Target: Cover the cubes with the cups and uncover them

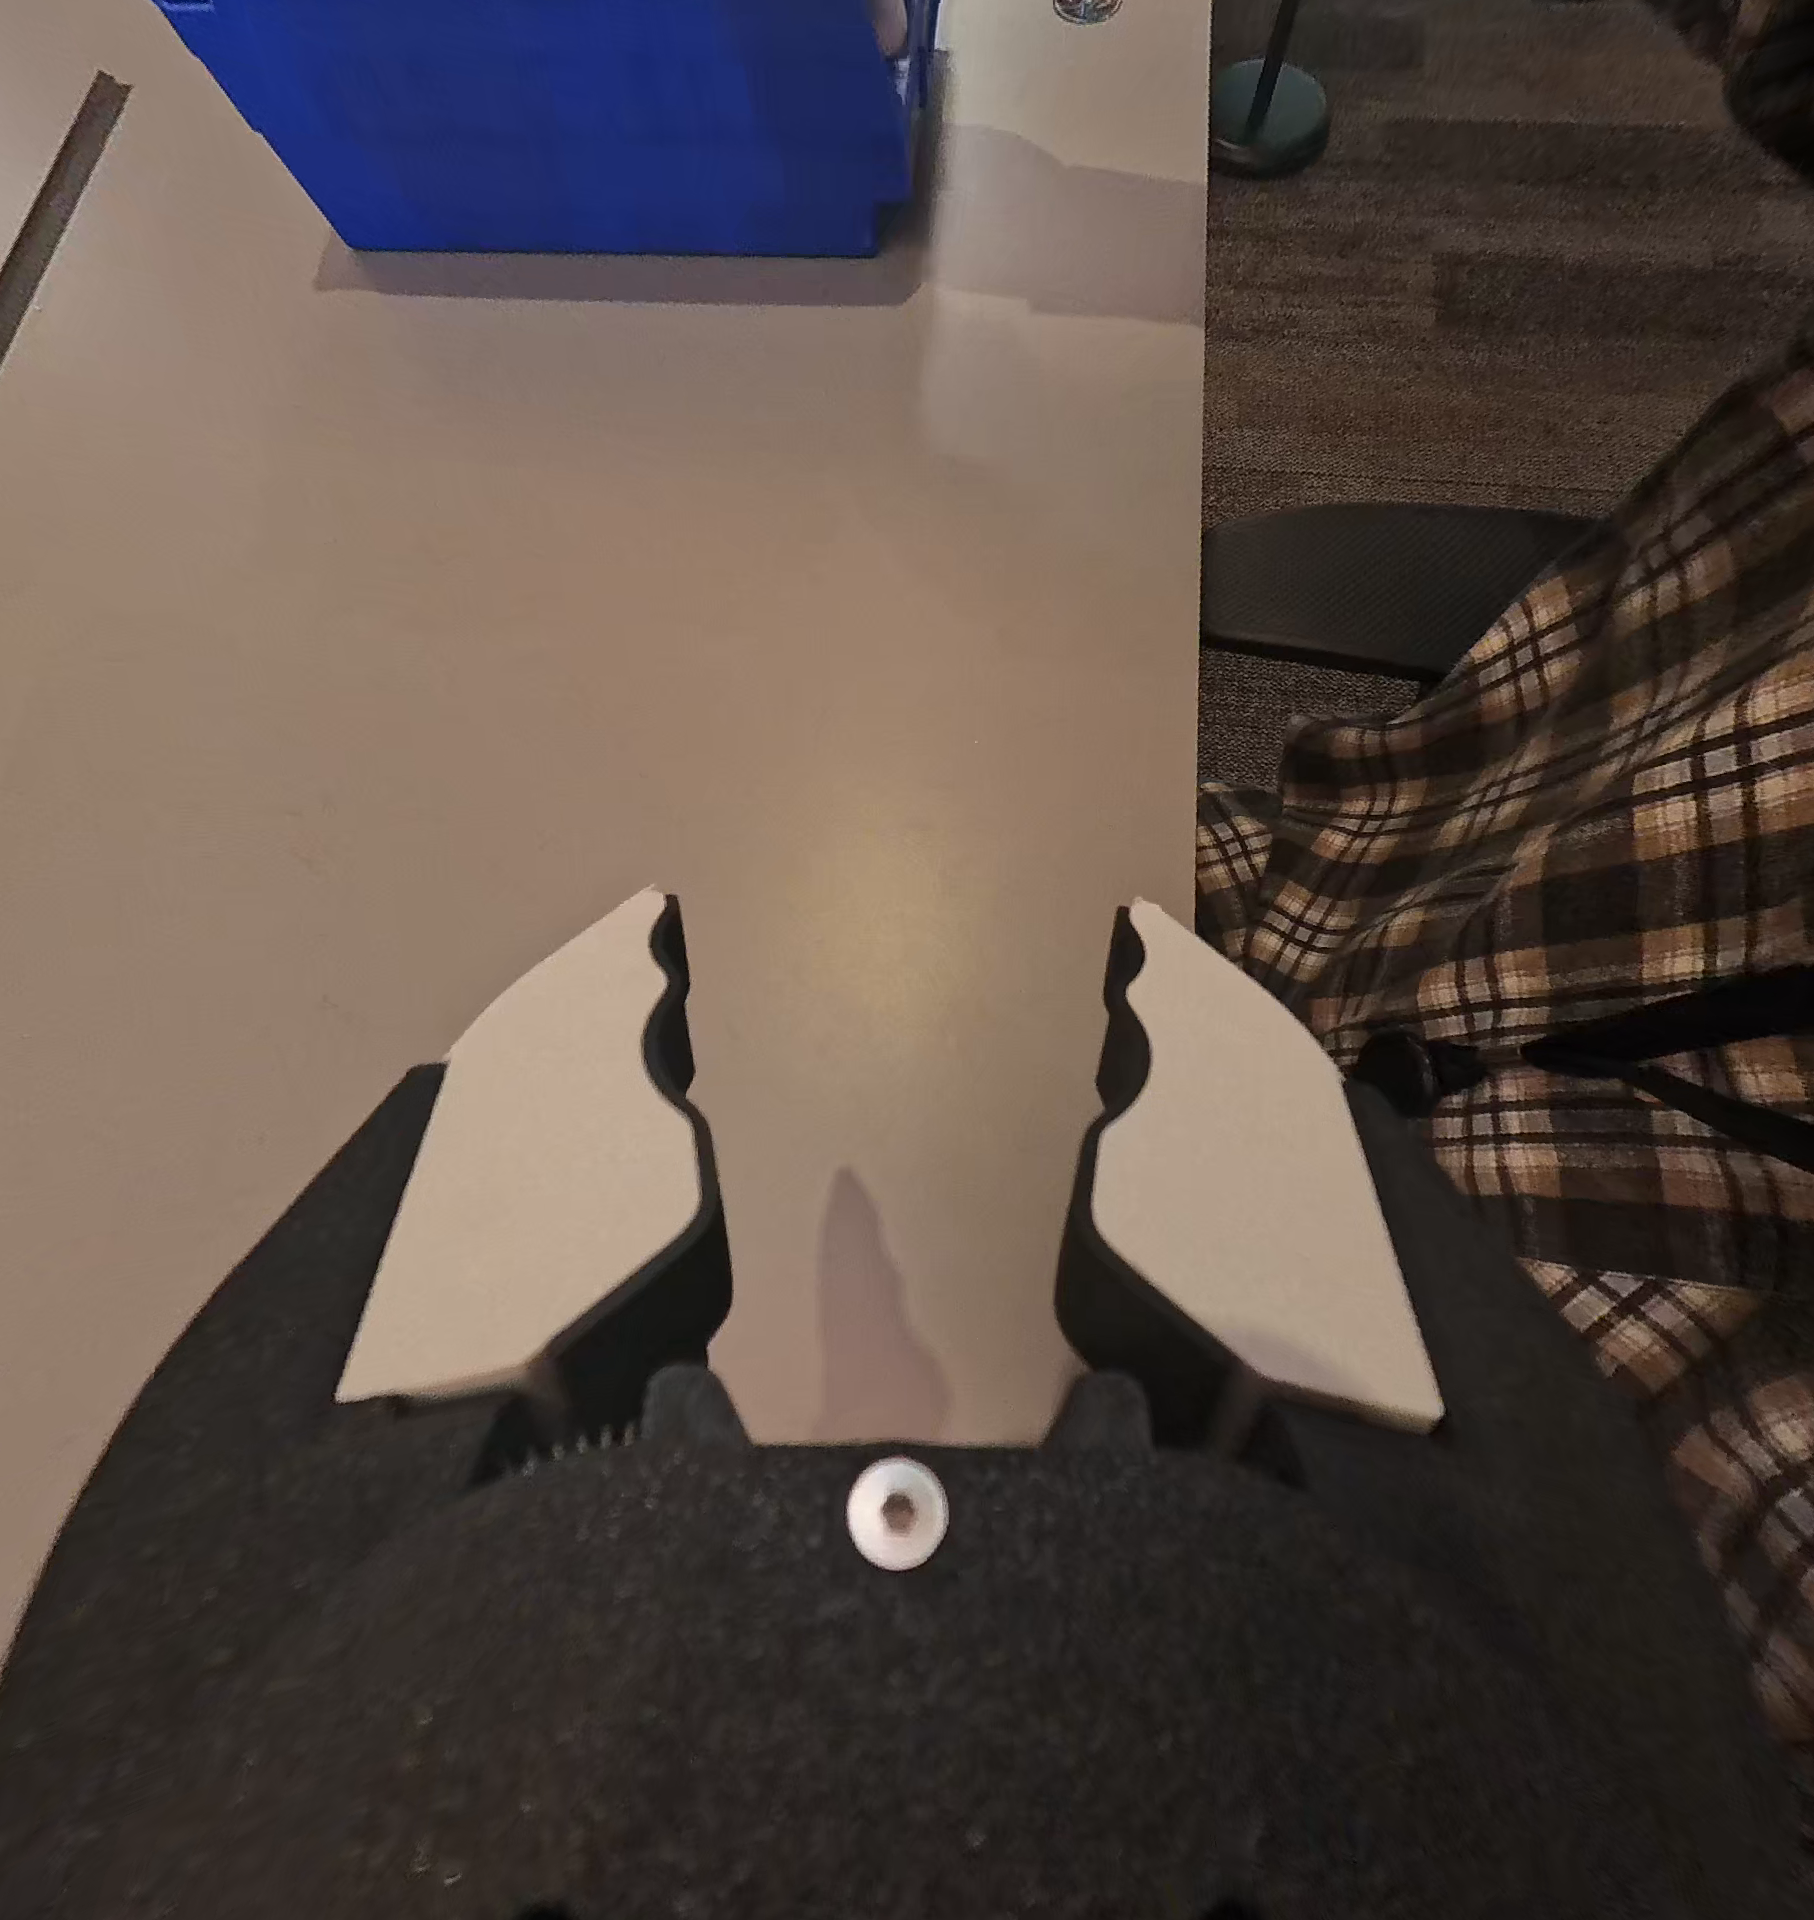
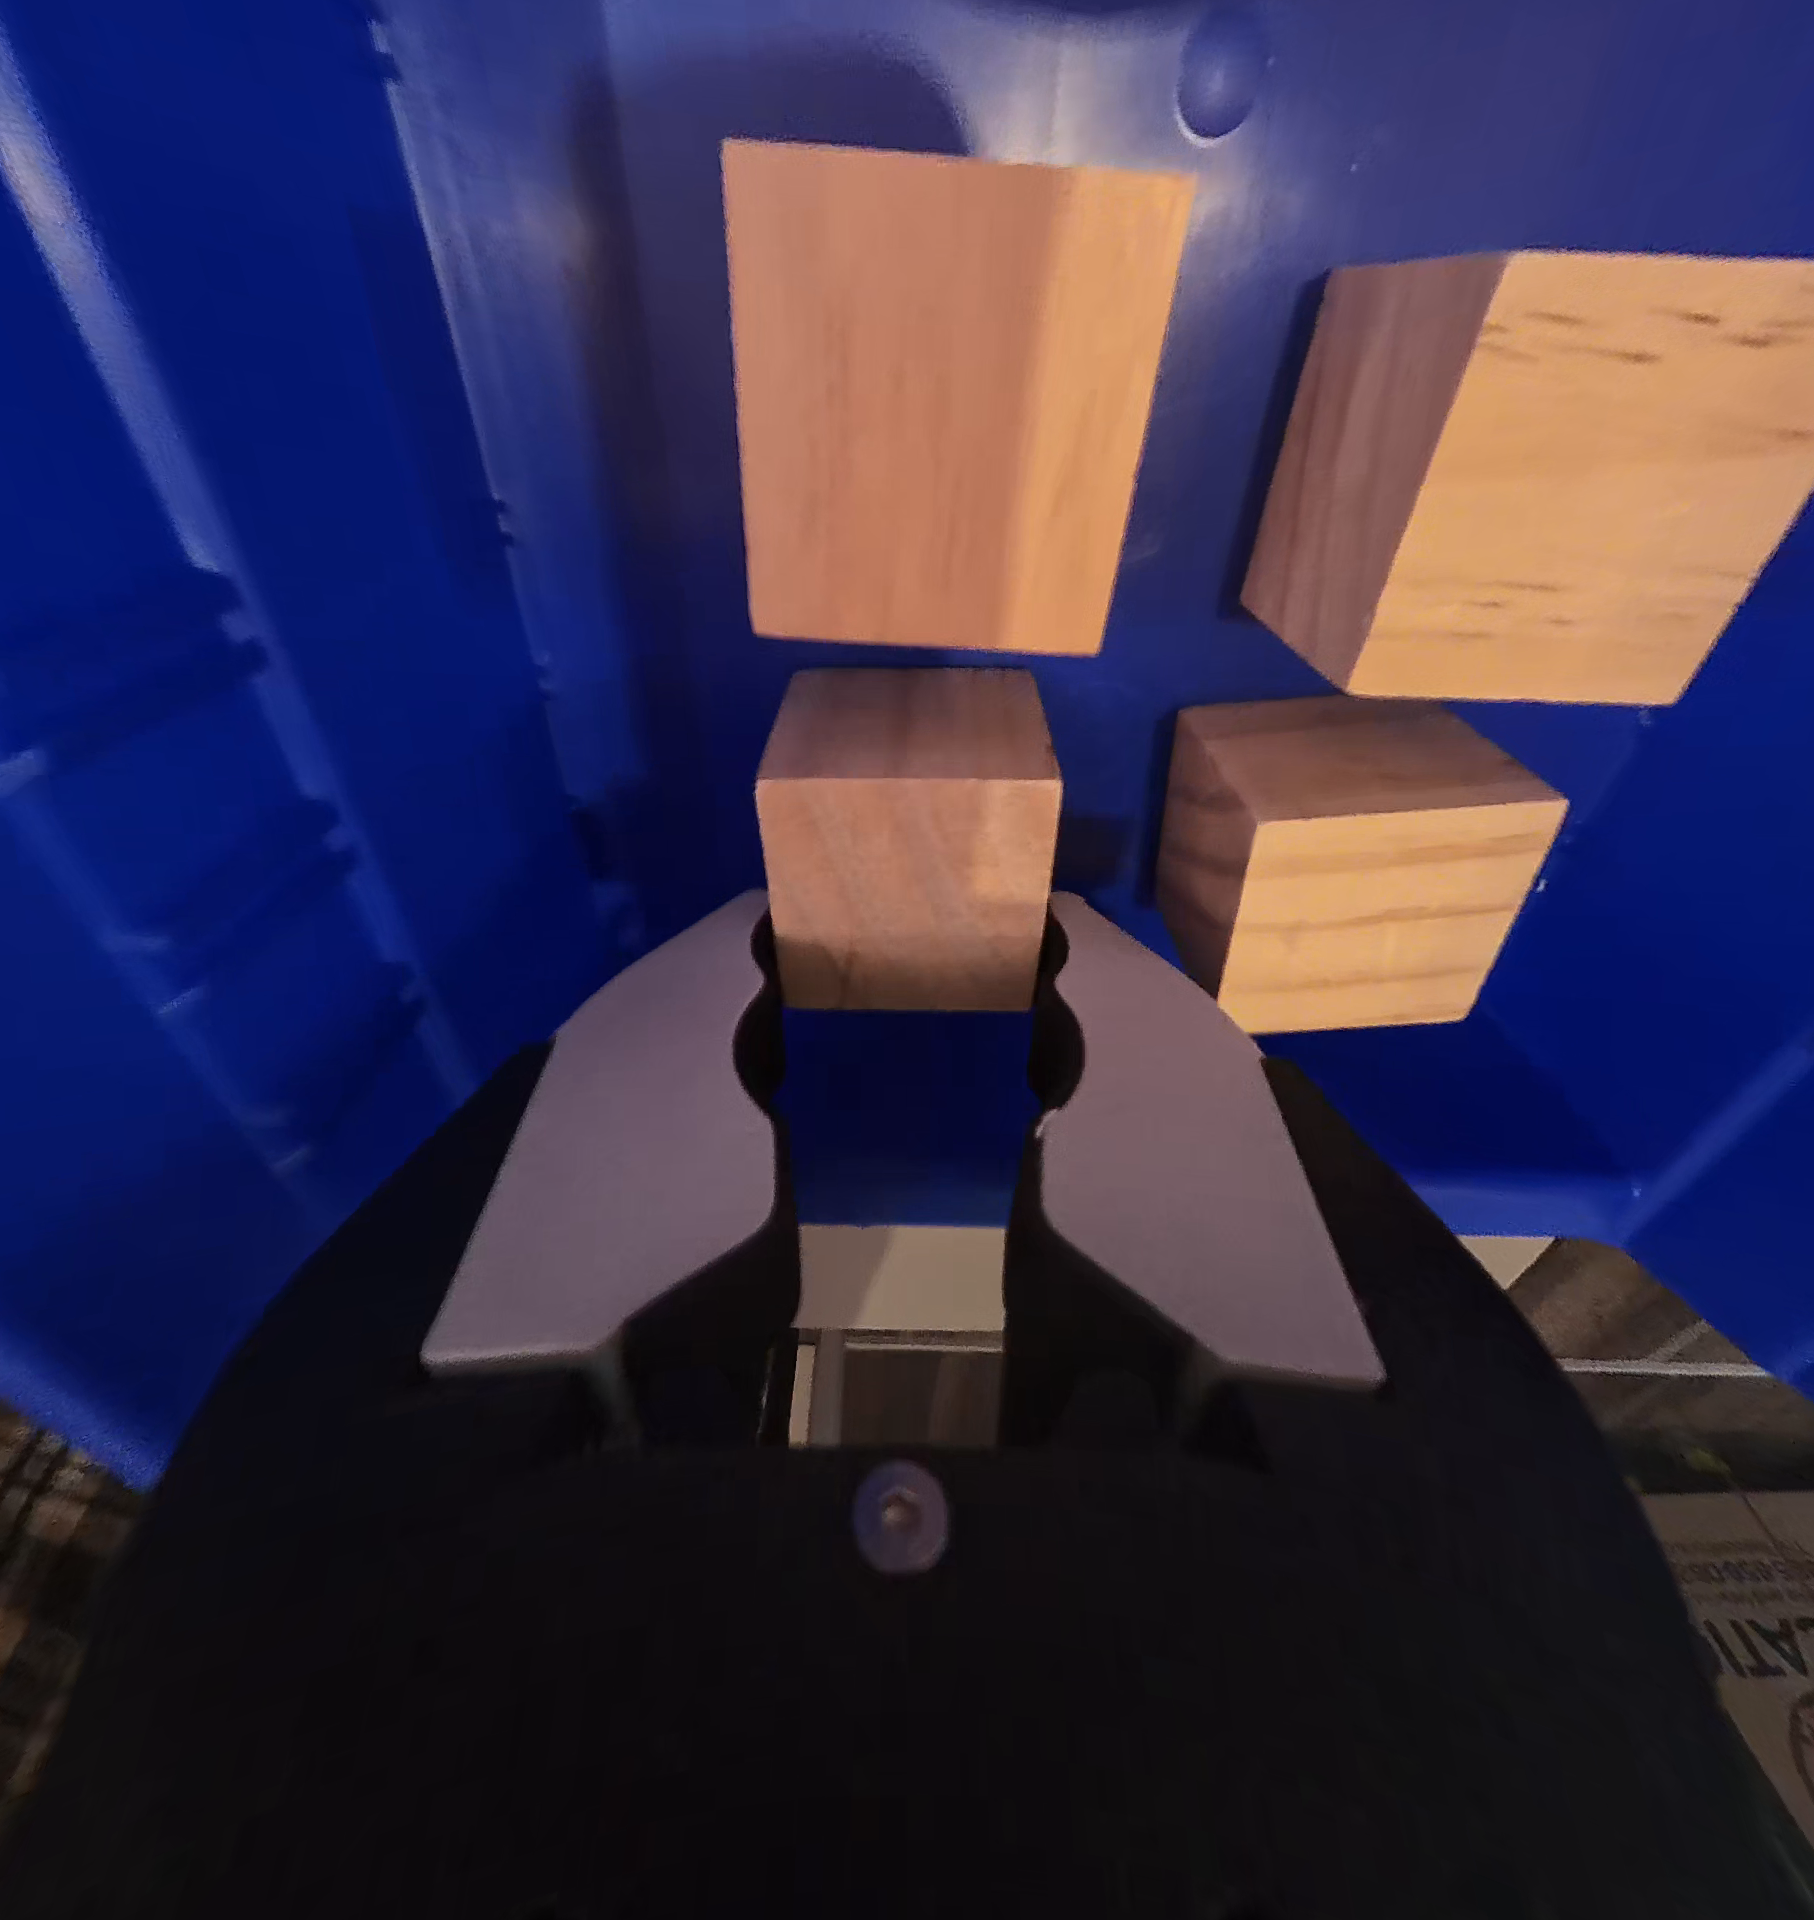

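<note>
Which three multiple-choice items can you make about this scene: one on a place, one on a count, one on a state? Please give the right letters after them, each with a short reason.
1. Where are the wooden cubes?
A. inside the blue bin
B. on the carpet
C. on the bare tabletop

2. How many wooden cubes does the right wrist view show?
A. two
B. four
C. six

3. How does the left gripper stand?
A. shut on a cube
B. shut on a cup
C. open and empty

Answers:
1 A: the blue bin has its walls all around the cubes.
2 B: two larger cubes lie farther off and two smaller nearer; the right gripper has the small cube between its fingertips.
3 C: the left gripper has its fingers wide apart, with only the table between them.
</note>
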